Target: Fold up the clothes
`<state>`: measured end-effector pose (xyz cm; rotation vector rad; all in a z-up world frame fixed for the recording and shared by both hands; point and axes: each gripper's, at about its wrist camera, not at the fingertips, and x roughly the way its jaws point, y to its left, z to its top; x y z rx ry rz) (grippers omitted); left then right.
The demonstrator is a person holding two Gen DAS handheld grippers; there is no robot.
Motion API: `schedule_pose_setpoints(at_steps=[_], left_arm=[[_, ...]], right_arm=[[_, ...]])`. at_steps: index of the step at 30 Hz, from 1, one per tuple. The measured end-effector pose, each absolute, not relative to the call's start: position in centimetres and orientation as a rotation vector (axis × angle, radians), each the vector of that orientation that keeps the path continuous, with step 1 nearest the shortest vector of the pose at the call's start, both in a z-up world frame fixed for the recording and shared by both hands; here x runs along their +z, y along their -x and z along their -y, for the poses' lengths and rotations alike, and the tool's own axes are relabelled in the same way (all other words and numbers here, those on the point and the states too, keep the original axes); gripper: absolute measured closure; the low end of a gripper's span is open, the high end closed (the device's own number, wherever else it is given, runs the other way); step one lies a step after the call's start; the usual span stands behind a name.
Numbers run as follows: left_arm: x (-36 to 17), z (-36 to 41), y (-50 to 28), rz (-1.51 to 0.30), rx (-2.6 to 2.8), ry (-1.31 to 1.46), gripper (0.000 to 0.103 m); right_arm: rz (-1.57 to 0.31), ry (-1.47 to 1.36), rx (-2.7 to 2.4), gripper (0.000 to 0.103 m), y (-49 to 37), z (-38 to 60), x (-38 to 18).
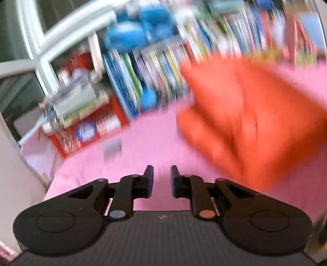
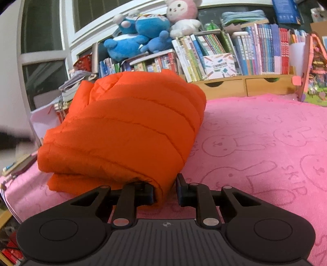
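Observation:
The orange puffer jacket (image 2: 126, 131) lies folded in a thick bundle on the pink rabbit-print blanket (image 2: 255, 143). My right gripper (image 2: 164, 181) is open at the bundle's near right corner. The fabric covers the tip of its left finger, and the right finger (image 2: 180, 184) stands just clear of the cloth. In the motion-blurred left wrist view the jacket (image 1: 245, 114) appears as an orange mass ahead and to the right. My left gripper (image 1: 162, 170) is open over the bare blanket (image 1: 143, 139), with nothing between its fingers.
Behind the blanket stands a shelf of books (image 2: 255, 51) with wooden drawers (image 2: 245, 86) under it. Blue plush toys (image 2: 141, 34) and a pink and white one (image 2: 181, 16) sit on top. Stacked books and papers (image 2: 69, 88) lie at the left, beside a window frame (image 2: 43, 55).

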<state>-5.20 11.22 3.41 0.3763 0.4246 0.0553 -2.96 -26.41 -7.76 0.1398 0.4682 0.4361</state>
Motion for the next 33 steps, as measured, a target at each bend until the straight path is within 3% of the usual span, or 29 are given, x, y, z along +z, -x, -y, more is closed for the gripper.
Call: schedule_pose_setpoints(at_steps=[5, 10, 16, 25, 28, 31, 33], left_arm=[[6.0, -5.2, 0.2, -0.251, -0.096, -0.351, 0.077], [3.6, -2.2, -6.5, -0.304, -0.083, -0.36, 0.076], [0.3, -4.7, -8.9, -0.435, -0.039, -0.209, 0.075], [-1.0, -5.8, -8.4, -0.425, -0.06, -0.118, 0.076], [-1.3, -6.0, -8.0, -0.414, -0.068, -0.087, 0.076], [-1.6, -6.4, -7.9, -0.404, -0.078, -0.05, 0.076], [-1.8, -6.7, -7.9, -0.399, -0.084, -0.027, 0.076]], right_arm=[[-0.475, -0.115, 0.44, 0.081, 3.0, 26.4, -7.5], [-0.491, -0.095, 0.451, 0.079, 2.9, 27.1, -7.4], [-0.525, -0.133, 0.534, 0.065, 2.3, 29.0, -6.8], [-0.522, -0.138, 0.593, 0.039, 2.4, 32.6, -2.7], [-0.486, -0.126, 0.602, 0.035, 2.0, 32.8, -0.8], [-0.464, -0.171, 0.6, 0.023, 0.6, 32.3, 0.6], [-0.456, -0.219, 0.595, 0.022, -0.7, 31.8, 1.3]])
